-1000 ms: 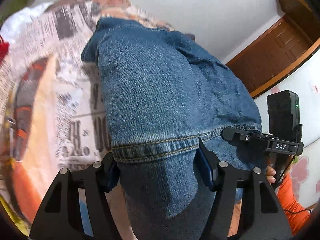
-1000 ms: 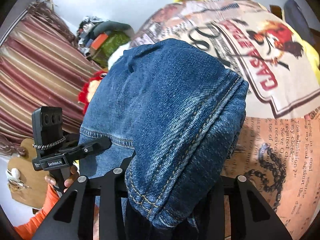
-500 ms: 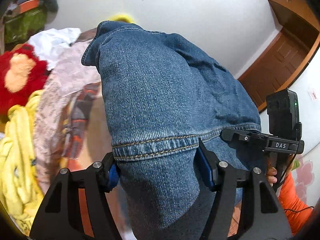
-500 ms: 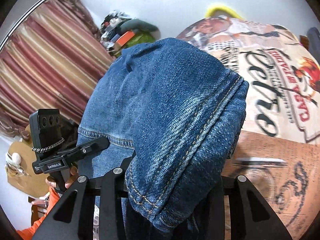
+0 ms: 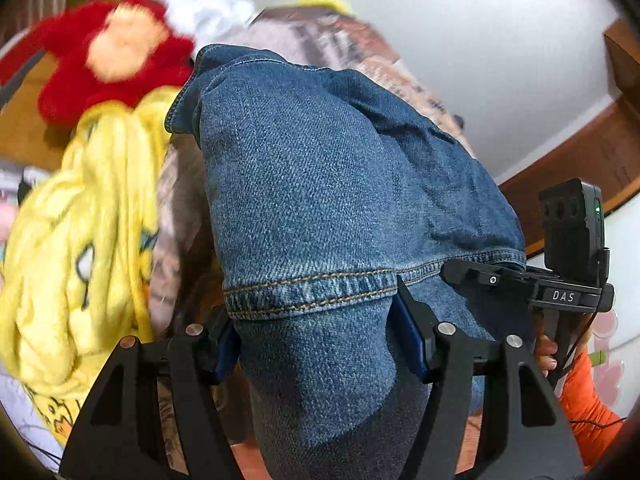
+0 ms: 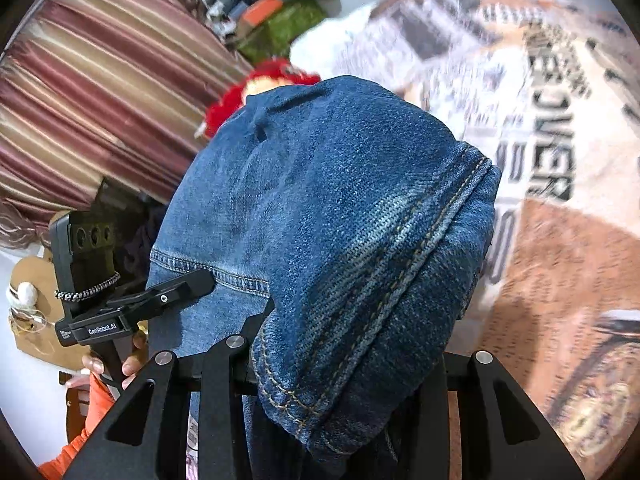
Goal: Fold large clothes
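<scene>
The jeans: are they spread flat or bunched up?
Bunched: the jeans drape in doubled layers over both grippers, left and right, hem stitching folded over the jaws.

red plush toy (image 5: 116, 56): beside yellow cloth (image 5: 80, 240)
printed bedspread (image 6: 560, 200): newsprint pattern
striped curtain (image 6: 100, 112): maroon, cream
wooden door (image 5: 580, 168): brown

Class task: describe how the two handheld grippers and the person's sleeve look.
Left gripper: matte black, triangular cut-outs, silver bolts, blue pads. Right gripper: black, marked "DAS", green light. In the right view, the left reads "GenRobot.AI". Orange sleeve.
</scene>
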{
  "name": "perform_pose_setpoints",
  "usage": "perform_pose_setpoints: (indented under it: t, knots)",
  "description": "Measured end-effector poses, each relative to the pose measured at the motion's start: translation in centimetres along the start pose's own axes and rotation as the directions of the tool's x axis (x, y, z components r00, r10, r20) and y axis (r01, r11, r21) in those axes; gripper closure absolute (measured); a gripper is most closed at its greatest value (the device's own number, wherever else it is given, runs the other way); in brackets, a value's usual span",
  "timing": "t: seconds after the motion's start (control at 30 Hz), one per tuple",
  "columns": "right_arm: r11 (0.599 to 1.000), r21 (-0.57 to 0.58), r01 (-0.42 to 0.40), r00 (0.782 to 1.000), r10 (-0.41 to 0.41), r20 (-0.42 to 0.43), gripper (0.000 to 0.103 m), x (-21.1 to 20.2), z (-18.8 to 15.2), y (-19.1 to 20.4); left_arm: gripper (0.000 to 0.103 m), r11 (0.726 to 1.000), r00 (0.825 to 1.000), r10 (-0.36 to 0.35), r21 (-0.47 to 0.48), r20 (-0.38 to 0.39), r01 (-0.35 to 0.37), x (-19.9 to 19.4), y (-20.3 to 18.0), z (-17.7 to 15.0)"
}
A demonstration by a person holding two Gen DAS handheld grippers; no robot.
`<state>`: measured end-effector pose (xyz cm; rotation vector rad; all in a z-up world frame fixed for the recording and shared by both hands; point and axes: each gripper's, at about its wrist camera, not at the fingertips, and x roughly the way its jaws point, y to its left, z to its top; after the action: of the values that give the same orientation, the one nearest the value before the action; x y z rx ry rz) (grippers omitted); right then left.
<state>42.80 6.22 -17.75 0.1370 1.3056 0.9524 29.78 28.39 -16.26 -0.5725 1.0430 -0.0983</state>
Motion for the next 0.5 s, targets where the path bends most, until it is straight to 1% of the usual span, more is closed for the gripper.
perform_pose_setpoints:
  t: [0.1,0.17,0.23,0.33,0.4,0.47,0.5]
  knots:
    - [1.0,0.024,0.008,0.998,-0.006,-0.065,0.068,3.3,0.1,-1.4,0.038,0.999,0.999,0.0,-0.043,-0.04,-0.002,2.5,2.3,-0.9]
    - [0.999,0.032,0.021,0.995,-0.018,-0.097,0.068,5.1,0.0,-2.4,0.038,0.999,0.998,0.014,-0.04,-0.057,-0.017,4.0,2.9,-1.5]
    - [0.999,0.028,0.036,0.993,-0.032,-0.115,0.067,6.4,-0.2,-3.4,0.035,0.999,0.998,0.033,-0.022,-0.051,-0.034,5.2,3.4,-1.9]
    - [0.999,0.018,0.033,0.992,-0.031,-0.118,0.065,6.8,-0.2,-3.9,0.03,0.999,0.999,0.015,-0.038,-0.033,-0.016,5.4,3.8,-2.2]
    - [0.999,0.0,0.038,0.991,-0.038,-0.127,0.063,6.7,-0.1,-3.8,0.029,0.998,0.999,0.002,-0.058,-0.038,-0.004,5.4,4.2,-2.7]
    - [0.997,-0.03,0.068,0.989,-0.072,-0.127,0.057,6.1,-0.5,-3.3,0.029,0.997,0.999,0.01,-0.072,-0.041,-0.013,5.1,4.3,-2.8]
    - [0.995,-0.041,0.086,0.988,-0.09,-0.125,0.056,5.9,-0.8,-3.0,0.029,0.997,0.999,0.024,-0.069,-0.039,-0.027,5.0,4.2,-2.8]
